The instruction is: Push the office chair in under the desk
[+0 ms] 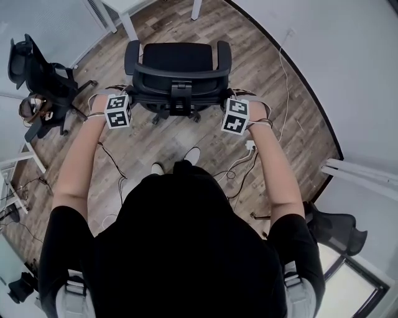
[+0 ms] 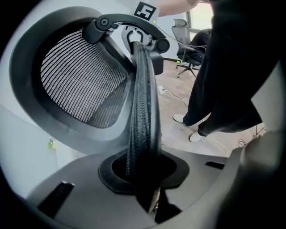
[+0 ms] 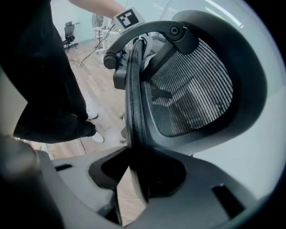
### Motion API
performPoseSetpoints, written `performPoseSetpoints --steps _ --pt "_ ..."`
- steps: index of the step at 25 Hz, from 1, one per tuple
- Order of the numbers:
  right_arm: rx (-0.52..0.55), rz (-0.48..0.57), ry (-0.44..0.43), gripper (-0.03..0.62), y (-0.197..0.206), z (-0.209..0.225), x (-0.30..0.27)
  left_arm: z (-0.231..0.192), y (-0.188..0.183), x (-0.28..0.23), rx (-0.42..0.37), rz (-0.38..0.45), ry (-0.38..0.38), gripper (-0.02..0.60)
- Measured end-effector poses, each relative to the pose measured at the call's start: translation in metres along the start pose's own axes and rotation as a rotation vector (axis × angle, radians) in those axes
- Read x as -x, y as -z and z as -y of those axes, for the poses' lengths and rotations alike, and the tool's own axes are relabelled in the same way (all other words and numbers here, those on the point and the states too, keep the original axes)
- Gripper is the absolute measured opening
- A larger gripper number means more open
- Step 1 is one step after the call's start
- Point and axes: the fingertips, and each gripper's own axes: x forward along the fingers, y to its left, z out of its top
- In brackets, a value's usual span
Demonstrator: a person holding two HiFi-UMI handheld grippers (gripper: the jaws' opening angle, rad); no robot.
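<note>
Left tongs [image 2: 144, 181] and right tongs [image 3: 134, 179] are both clamped on the rim of the mesh backrest [image 2: 85, 80], one on each side. The office chair [image 1: 178, 74] stands on the wood floor [image 1: 298, 124] right ahead of them, with the white bench [image 1: 121, 7] just past it.

The office chair [image 1: 177, 74] has a smooth, matt black plastic frame. Its backrest panel [image 2: 80, 76] is open woven mesh, see-through, and the rim [image 2: 143, 112] looks like ribbed, stitched cloth. The floor [image 1: 298, 118] is matt wood-grain planking.
</note>
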Motion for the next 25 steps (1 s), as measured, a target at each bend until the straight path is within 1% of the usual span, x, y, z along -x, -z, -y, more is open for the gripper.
performPoseSetpoints --steps 12,18,25 --pt "0.067 0.022 0.02 0.129 0.04 0.072 -0.02 -0.058 -0.024 -0.027 0.064 -0.042 0.005 0.066" --pt "0.086 0.014 -0.002 0.129 0.056 0.106 -0.031 -0.086 -0.034 -0.038 0.091 -0.052 -0.008 0.064" --pt "0.103 0.001 0.0 0.13 0.073 0.154 -0.044 -0.126 -0.044 -0.053 0.105 -0.041 -0.037 0.058"
